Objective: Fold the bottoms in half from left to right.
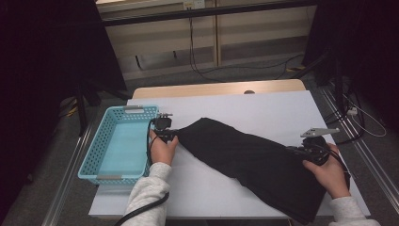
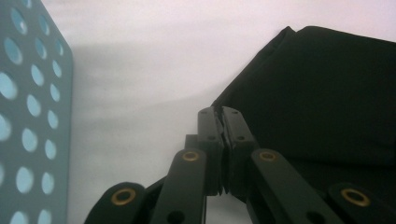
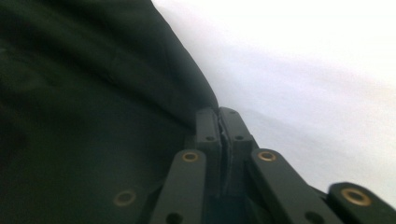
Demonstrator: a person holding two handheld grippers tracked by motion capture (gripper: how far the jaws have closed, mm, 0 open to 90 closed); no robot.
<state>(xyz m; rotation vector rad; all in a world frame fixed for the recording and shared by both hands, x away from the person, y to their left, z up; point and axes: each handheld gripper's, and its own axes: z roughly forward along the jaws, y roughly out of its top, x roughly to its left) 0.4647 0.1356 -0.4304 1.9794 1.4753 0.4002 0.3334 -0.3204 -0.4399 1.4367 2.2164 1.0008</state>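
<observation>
Left tongs [image 1: 170, 134]: jaws drawn together, pinching the near-left edge of the black cloth [image 1: 249, 162]. In the left gripper view the left tongs [image 2: 221, 116] sit tip to tip at the cloth's [image 2: 317, 93] corner fold, with the fabric edge running into the seam between them; how much cloth is caught there cannot be told. Left hand [image 1: 162, 148] wraps the gripper body from below, cable trailing back along the pale sleeve [image 1: 148, 190].

Right tongs [image 1: 294, 149]: jaws also drawn together, at the cloth's right edge. In the right gripper view the right tongs [image 3: 219, 116] meet with a thin sliver of fabric between the pads, the cloth [image 3: 93, 102] spreading off to the left. Right hand [image 1: 329, 172] holds the gripper; grey three-cornered plate [image 1: 320, 132] on top.

Cloth: lies flat on the white desk [image 1: 263, 110], a long dark strip running diagonally from the left tongs to the near right corner, where its end hangs over the desk's front edge.

Blue basket [image 1: 101, 150]: perforated, at the desk's left edge, just beside the left hand and apart from the cloth. Its wall [image 2: 28, 116] shows in the left gripper view.
</observation>
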